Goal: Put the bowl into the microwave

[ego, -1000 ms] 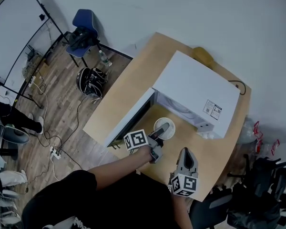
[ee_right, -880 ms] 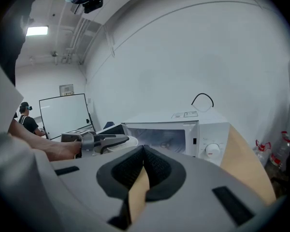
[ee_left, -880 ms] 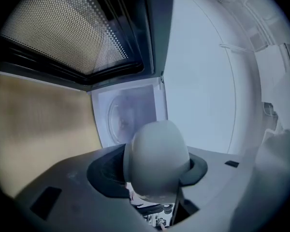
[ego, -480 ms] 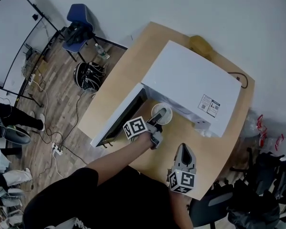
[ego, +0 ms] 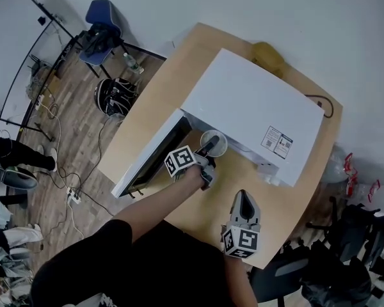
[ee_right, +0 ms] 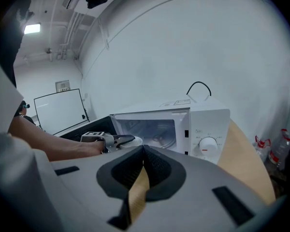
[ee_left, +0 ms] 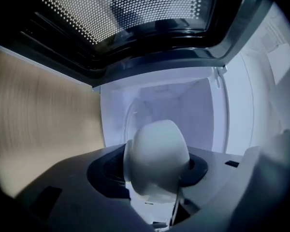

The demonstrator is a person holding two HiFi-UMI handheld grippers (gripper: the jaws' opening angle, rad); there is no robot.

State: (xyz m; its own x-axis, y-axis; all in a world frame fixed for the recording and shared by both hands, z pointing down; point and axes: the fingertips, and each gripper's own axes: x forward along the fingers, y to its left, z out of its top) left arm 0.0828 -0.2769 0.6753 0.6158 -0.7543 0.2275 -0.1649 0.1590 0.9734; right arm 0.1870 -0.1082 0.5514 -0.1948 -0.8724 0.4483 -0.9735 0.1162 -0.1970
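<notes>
A wooden table (ego: 147, 123) bore a white microwave (ego: 249, 104), its door (ego: 150, 162) swung open. The left gripper (ego: 208, 150) clamped the white bowl (ee_left: 157, 153) just at the oven's open mouth. The right gripper (ee_right: 144, 151) hovered nearby, jaws closed and empty.

microwave (ego: 253, 110) on table (ego: 155, 110), bowl (ego: 213, 143) before it

Wooden table (ego: 157, 104) under white microwave (ego: 249, 114), perhaps yellowish object (ego: 269, 57) behind
</notes>
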